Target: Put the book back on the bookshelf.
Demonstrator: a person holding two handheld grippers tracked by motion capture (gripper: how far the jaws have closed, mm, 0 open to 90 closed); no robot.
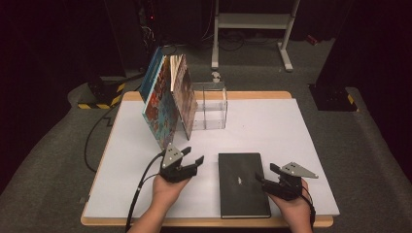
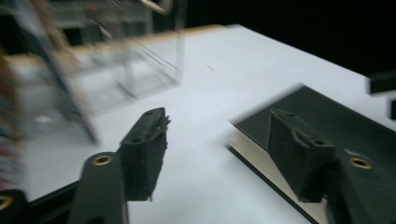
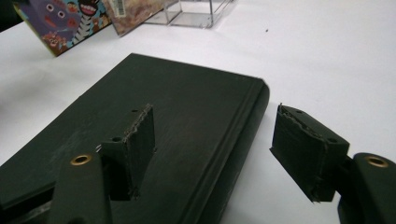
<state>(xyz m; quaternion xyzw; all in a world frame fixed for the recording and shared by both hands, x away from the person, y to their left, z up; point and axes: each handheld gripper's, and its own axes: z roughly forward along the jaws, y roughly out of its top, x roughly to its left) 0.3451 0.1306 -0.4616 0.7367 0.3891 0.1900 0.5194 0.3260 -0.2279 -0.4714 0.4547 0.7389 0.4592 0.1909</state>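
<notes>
Black book point(image 1: 244, 184) lies flat between two grippers.
Left gripper point(image 1: 194, 155) and right gripper point(image 1: 266, 174) flank its edges, jaws spread, gripping nothing.

So the right gripper point(image 3: 212, 154) is sitting low over the right edge of a flat black hardcover book point(image 3: 154, 121) lying on the white table point(image 3: 327, 51). The two black fingers point(image 3: 135, 149) stand apart with nothing pinched: the left one hangs over the cover, the right one is out past the book's rounded spine edge, over bare table. So the spine falls in the gap between them, but I can't tell if either pad touches it. Up top, a clear acrylic box point(image 3: 196, 11) stands on the table, and just left of it are two colourful picture books point(image 3: 70, 21), one with cartoon faces.
</notes>
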